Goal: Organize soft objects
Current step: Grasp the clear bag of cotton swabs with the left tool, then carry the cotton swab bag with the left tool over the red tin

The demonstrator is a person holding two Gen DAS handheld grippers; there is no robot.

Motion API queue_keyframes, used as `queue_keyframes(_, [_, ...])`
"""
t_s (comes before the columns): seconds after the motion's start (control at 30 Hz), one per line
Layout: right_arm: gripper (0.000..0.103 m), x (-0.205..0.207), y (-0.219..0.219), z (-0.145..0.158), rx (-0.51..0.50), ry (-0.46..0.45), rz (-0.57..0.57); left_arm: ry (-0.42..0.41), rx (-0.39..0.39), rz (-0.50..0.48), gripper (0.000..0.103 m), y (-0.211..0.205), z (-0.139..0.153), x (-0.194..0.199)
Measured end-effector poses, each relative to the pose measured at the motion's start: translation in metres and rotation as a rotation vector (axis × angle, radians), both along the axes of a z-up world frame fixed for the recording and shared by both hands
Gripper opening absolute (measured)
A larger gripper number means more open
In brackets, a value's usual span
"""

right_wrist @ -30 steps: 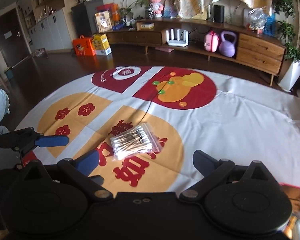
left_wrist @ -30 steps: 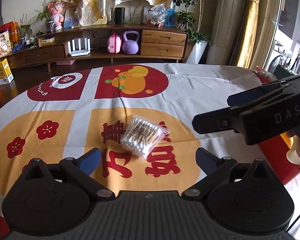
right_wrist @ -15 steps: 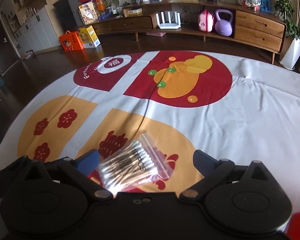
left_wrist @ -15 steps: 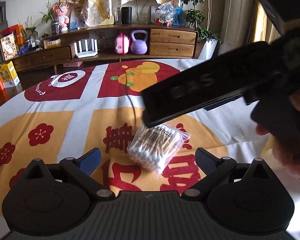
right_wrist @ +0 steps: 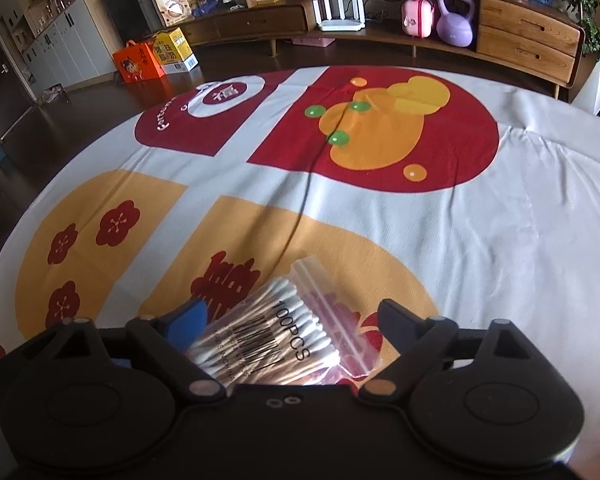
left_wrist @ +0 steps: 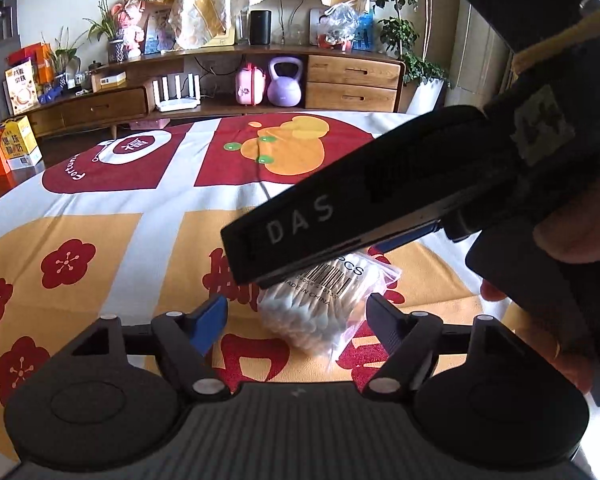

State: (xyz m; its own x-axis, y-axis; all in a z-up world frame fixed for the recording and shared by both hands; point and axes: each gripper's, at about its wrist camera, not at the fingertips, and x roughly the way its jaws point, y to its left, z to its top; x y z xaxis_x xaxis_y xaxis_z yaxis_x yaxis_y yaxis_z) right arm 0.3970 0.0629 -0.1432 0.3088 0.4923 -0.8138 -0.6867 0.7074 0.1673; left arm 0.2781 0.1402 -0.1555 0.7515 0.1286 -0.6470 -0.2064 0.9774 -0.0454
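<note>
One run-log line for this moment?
object: cotton swab bag flat on tablecloth | left tongs: closing, astride bag | right tongs: closing, astride bag | lifted: no

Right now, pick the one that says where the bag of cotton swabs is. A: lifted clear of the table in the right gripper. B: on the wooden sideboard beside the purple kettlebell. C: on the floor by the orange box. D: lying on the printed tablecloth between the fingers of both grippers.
D: the bag of cotton swabs lies flat on the tablecloth, framed by the right gripper and, in the left wrist view, the left gripper.
</note>
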Motion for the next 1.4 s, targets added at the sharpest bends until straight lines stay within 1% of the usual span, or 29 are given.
queue_keyframes(0.03, [0.087,0.0,0.001,-0.002,-0.003,0.004,0.001,-0.001,-0.001,-0.003,0.075,-0.001,0.0,0.0])
queue_keyframes(0.07, [0.087,0.0,0.002,-0.003,-0.004,0.009,0.004,0.001,-0.005,-0.007,0.069,-0.001,-0.001,0.0])
queue_keyframes(0.17, [0.087,-0.001,0.002,-0.006,-0.009,0.011,0.005,0.002,0.0,-0.012,0.064,-0.001,-0.002,-0.001])
queue_keyframes(0.2, [0.086,-0.002,0.002,-0.006,-0.008,0.008,0.006,0.002,-0.003,-0.013,0.059,-0.001,-0.002,-0.001])
queue_keyframes(0.27, [0.083,-0.004,0.003,-0.007,-0.013,0.002,0.007,0.003,-0.014,-0.021,0.052,-0.001,-0.001,-0.001])
queue_keyframes(0.33, [0.08,-0.006,0.003,-0.006,-0.017,-0.003,0.009,0.002,-0.008,-0.028,0.051,-0.003,-0.001,-0.003])
queue_keyframes(0.4, [0.074,-0.008,0.002,-0.006,-0.017,-0.006,0.012,0.002,0.0,-0.037,0.048,-0.004,-0.002,-0.004])
queue_keyframes(0.53, [0.066,-0.012,-0.001,-0.005,-0.005,0.004,0.01,0.002,-0.009,-0.042,0.043,-0.006,-0.001,-0.006])
queue_keyframes(0.57, [0.062,-0.012,-0.003,-0.005,-0.001,0.005,0.009,0.001,-0.012,-0.045,0.042,-0.005,0.0,-0.007])
queue_keyframes(0.6, [0.059,-0.013,-0.004,-0.004,0.004,0.006,0.006,0.002,-0.015,-0.046,0.041,-0.004,0.001,-0.007])
queue_keyframes(0.8, [0.053,-0.018,-0.013,-0.002,0.033,0.029,-0.006,0.0,-0.019,-0.071,0.038,-0.011,0.004,-0.015])
queue_keyframes(1.07, [0.051,-0.034,-0.034,0.01,0.058,0.026,-0.039,-0.006,-0.028,-0.11,0.038,-0.027,0.02,-0.03])
queue_keyframes(1.4, [0.049,-0.066,-0.078,0.038,0.095,0.014,-0.085,-0.032,-0.017,-0.172,0.037,-0.065,0.05,-0.058])
